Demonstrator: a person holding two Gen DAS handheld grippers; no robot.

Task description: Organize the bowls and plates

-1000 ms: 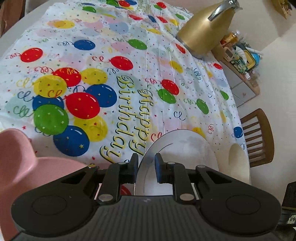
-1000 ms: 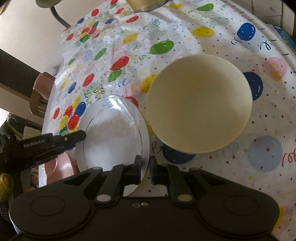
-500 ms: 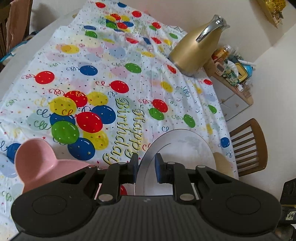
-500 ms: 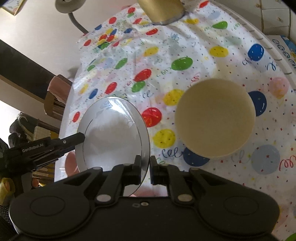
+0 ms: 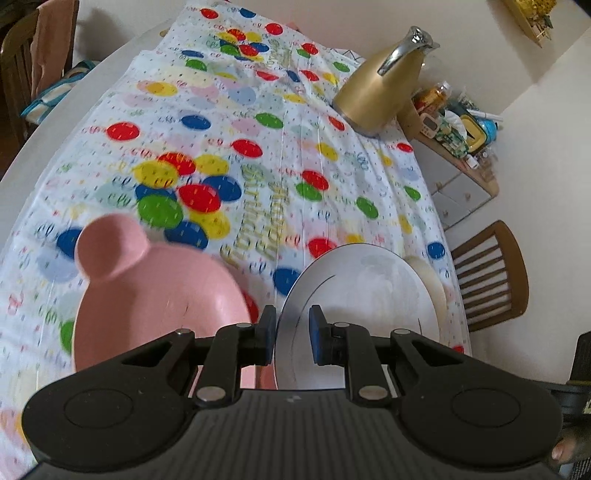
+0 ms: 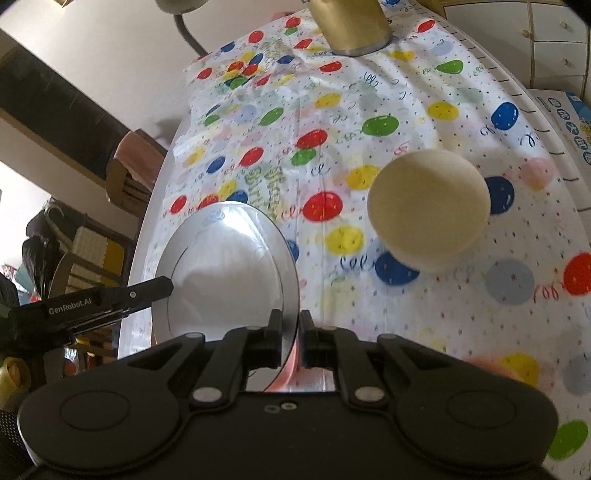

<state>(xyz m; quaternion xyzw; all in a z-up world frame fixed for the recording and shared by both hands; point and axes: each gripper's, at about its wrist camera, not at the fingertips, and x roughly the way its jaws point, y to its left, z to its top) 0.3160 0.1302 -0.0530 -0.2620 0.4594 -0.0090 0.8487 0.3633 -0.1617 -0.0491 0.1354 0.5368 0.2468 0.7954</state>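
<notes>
A shiny silver plate point(image 5: 362, 295) point(image 6: 229, 266) hangs above the balloon tablecloth, held from two sides. My left gripper point(image 5: 291, 332) is shut on the plate's left rim; its fingers point(image 6: 147, 290) show at the plate's left edge in the right wrist view. At the plate's near edge my right gripper point(image 6: 290, 332) is shut on the rim. A pink bowl with round ears point(image 5: 147, 295) sits on the cloth below and left of the plate. A cream bowl point(image 6: 428, 206) point(image 5: 430, 275) stands on the cloth to the plate's right.
A gold jug point(image 5: 380, 92) point(image 6: 351, 26) stands at the table's far side. A wooden chair point(image 5: 491, 273) and a cluttered cabinet point(image 5: 454, 122) lie past the right edge. Another chair with pink cloth point(image 5: 48, 48) is far left. A blue box point(image 6: 569, 122) sits off the table.
Both grippers have risen with the silver plate between them, and the table looks farther away. The pink bowl has come more into the left wrist view; the cream bowl looks smaller.
</notes>
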